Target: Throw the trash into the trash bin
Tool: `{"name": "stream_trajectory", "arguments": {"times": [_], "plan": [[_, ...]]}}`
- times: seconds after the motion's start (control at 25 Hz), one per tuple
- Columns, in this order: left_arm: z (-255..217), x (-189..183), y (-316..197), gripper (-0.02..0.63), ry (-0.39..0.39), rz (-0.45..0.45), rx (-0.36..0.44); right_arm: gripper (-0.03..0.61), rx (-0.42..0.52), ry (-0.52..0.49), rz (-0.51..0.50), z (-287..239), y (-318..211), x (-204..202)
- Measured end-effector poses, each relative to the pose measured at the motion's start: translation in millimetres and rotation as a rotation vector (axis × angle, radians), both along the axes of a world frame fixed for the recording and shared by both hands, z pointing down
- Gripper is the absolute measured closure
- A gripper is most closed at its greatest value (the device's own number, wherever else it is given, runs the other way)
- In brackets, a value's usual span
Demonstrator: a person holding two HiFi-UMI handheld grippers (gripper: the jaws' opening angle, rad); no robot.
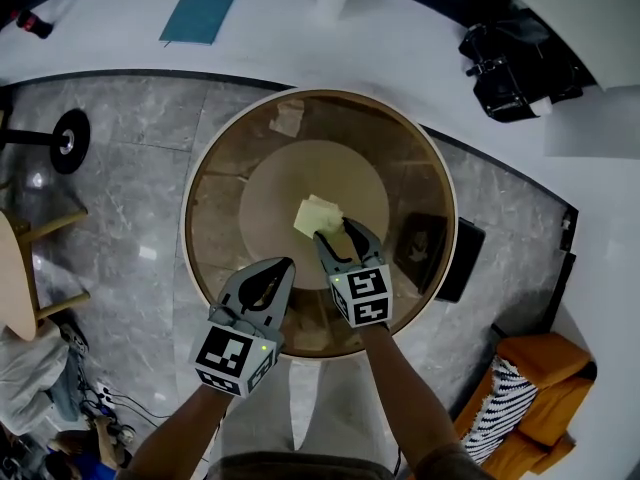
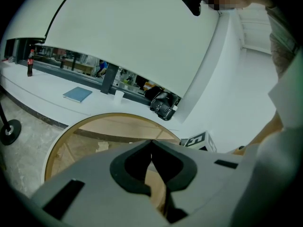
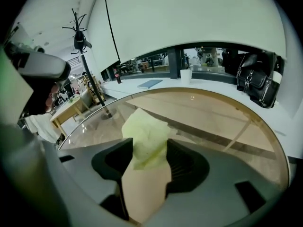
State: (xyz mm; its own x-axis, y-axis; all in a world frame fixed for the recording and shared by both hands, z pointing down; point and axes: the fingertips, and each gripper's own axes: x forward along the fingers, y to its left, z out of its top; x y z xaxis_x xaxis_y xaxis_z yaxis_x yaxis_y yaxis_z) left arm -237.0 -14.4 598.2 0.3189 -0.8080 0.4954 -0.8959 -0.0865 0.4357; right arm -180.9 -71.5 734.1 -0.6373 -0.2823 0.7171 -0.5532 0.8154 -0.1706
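Right gripper, over the round glass table, grasps a crumpled yellow-green paper between its pads. The paper juts past the jaw tips, near the table's middle. Left gripper, just beside it and nearer the rim, is clenched, its jaw tips meeting on nothing. A blue book lies on the white counter beyond.

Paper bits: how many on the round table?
2. A yellow paper sits at the table's middle between the right gripper's jaws; a beige scrap lies near the far rim. Some may hide under the grippers.
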Motion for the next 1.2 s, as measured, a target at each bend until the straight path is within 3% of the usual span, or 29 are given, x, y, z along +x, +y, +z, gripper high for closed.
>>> {"name": "stream_trajectory", "arguments": {"times": [0.12,0.2,0.28,0.56,0.92,1.2], "plan": [[1,0,-2,0.594,0.004,-0.007,-0.003,0.4,0.005,-0.009,0.001,-4,-2,0],[2,0,-3,0.594,0.004,-0.007,-0.003,0.497,0.013,-0.019,0.001,-8,-2,0],[3,0,-3,0.594,0.002,-0.006,-0.003,0.529,0.015,-0.026,0.001,-11,-2,0],[-8,12,-7,0.594,-0.001,-0.013,-0.001,0.531,0.018,-0.049,0.001,-32,-1,6],[-61,43,-1,0.594,-0.003,0.01,0.006,0.531,0.055,-0.107,0.033,-107,4,28],[-81,86,-9,0.594,-0.023,0.053,0.023,0.531,0.077,-0.143,0.067,-137,8,62]]}}
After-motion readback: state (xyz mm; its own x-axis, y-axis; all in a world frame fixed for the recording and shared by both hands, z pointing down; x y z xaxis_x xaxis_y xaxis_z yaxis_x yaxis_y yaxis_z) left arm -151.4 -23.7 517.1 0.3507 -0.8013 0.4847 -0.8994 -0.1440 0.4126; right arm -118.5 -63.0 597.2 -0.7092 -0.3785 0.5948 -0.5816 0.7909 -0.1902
